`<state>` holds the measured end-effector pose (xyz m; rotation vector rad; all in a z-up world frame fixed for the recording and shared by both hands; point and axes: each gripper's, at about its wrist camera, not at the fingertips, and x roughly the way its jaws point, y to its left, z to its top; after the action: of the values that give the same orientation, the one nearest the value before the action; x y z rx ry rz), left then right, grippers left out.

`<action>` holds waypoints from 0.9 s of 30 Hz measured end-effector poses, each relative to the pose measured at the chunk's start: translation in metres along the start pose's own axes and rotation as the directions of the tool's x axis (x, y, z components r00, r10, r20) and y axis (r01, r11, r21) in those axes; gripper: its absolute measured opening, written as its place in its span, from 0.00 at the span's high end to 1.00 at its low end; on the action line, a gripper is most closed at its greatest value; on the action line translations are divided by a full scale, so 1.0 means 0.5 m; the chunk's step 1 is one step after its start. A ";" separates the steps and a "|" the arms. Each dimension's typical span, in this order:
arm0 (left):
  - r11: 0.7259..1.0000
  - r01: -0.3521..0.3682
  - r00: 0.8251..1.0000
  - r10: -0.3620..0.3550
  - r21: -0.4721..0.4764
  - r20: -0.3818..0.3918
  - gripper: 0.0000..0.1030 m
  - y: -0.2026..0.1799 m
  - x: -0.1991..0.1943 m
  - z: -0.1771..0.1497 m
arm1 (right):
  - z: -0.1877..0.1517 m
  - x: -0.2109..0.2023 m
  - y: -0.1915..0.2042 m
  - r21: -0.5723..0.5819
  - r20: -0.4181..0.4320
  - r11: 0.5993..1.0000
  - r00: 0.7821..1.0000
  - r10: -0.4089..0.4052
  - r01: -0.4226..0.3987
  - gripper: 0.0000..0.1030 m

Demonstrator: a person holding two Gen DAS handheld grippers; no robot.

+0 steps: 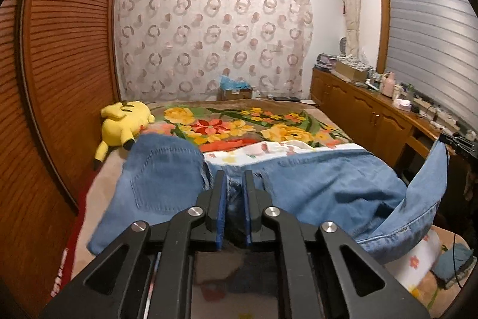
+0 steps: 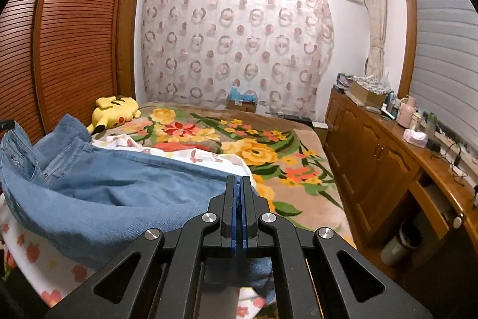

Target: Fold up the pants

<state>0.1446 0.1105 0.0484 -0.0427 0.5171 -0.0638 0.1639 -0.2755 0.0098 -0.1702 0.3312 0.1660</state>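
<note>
Here, left wrist view: my left gripper (image 1: 235, 178) holds its fingers slightly parted, pinching denim of the pants (image 1: 313, 193), which drape to both sides of them over the bed (image 1: 185, 106). Right wrist view: my right gripper (image 2: 238, 184) has its fingers pressed together on the pants' edge; denim spreads left of them. I judge a fold in hand; next, carry both grips across evenly. A plush toy (image 2: 115, 111) lies far ahead.

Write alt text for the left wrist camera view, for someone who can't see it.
The left gripper pinches a bunch of blue jeans between its fingers, lifting the denim over a bed with a floral blanket. A yellow plush toy lies at the bed's left edge beside a wooden louvered wardrobe.
</note>
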 end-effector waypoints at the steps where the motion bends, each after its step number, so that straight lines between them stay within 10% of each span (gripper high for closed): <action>1: 1.000 0.004 1.000 -0.004 0.005 -0.007 0.91 -0.001 0.008 0.007 | 0.007 0.013 -0.001 0.001 -0.003 1.000 1.000 -0.001 0.001 0.98; 10: 0.999 0.007 0.993 -0.002 0.041 -0.118 0.93 -0.011 0.130 -0.011 | 0.035 0.104 -0.005 -0.035 -0.057 0.999 0.998 0.021 -0.023 0.98; 27: 0.997 -0.015 0.996 0.021 0.069 -0.084 0.94 0.008 0.237 0.140 | 0.102 0.236 -0.066 -0.033 -0.034 0.999 0.999 -0.010 0.009 0.99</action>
<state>0.2824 0.1079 0.0504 0.0319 0.5993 -0.0661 0.2958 -0.2822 0.0225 -0.2068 0.3618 0.1593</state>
